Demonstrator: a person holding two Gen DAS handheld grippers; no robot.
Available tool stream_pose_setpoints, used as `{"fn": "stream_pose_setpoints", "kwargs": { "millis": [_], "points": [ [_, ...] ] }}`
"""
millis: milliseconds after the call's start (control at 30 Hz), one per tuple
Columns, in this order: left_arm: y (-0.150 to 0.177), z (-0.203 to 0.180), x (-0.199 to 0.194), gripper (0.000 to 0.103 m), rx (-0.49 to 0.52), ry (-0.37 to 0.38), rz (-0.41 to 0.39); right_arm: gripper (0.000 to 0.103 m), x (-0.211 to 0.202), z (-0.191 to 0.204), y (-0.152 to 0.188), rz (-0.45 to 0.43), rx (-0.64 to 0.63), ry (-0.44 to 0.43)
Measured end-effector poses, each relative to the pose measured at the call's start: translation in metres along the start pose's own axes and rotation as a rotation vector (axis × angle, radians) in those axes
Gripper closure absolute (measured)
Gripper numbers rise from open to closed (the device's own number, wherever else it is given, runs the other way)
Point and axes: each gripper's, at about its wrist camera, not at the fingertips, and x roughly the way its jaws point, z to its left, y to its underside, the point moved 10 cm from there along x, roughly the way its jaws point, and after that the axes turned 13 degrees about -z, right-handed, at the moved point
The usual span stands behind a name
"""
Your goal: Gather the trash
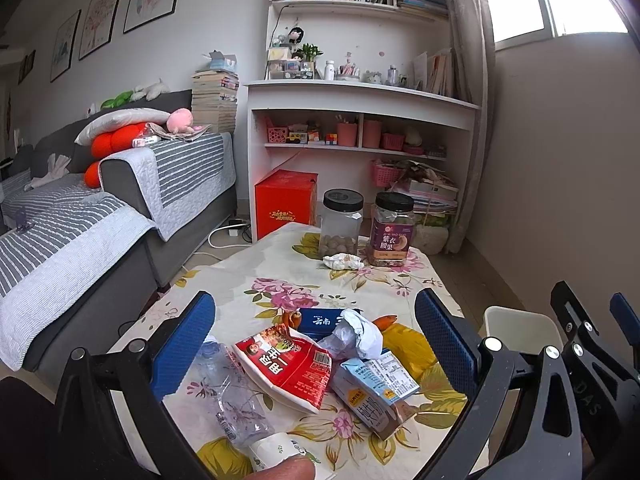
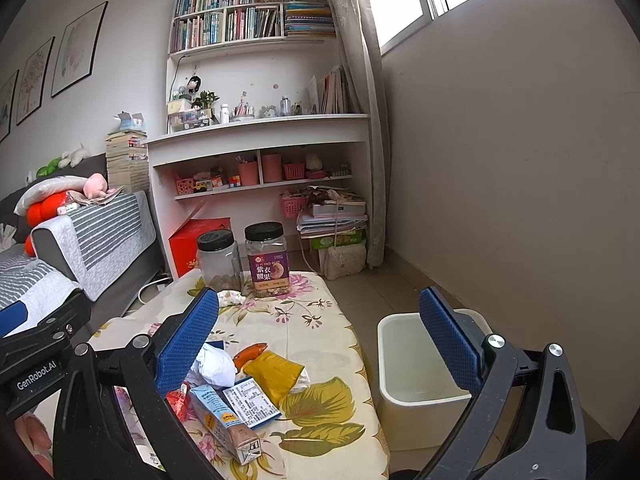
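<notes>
A heap of trash lies on the flowered table [image 1: 280, 264]: a red snack bag [image 1: 288, 368], a flattened clear bottle [image 1: 232, 396], a crumpled white paper [image 1: 360, 334], a flattened drink carton [image 1: 376, 392], a blue box [image 1: 320, 322] and a yellow wrapper [image 2: 276, 376]. A paper cup [image 1: 276, 452] lies at the near edge. My left gripper [image 1: 316, 344] is open above the heap. My right gripper [image 2: 320, 344] is open and empty, between the table edge and the white bin [image 2: 404, 396]. The carton [image 2: 224, 420] and paper [image 2: 216, 368] also show in the right wrist view.
Two black-lidded jars [image 1: 342, 222] [image 1: 392, 228] and a crumpled tissue [image 1: 342, 261] stand at the table's far end. A grey sofa [image 1: 120, 208] runs along the left. A white shelf unit [image 1: 360, 120] and a red box [image 1: 286, 202] stand behind.
</notes>
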Motion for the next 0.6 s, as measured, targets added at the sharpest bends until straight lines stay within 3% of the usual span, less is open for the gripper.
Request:
{"fn": "stream_pose_setpoints", "kwargs": {
  "millis": [600],
  "points": [
    [0.002,0.0084,-0.0016,0.006,-0.003,-0.004,0.007,0.007,0.0001,0.0005,0.0,0.002,0.0,0.001]
  ]
}}
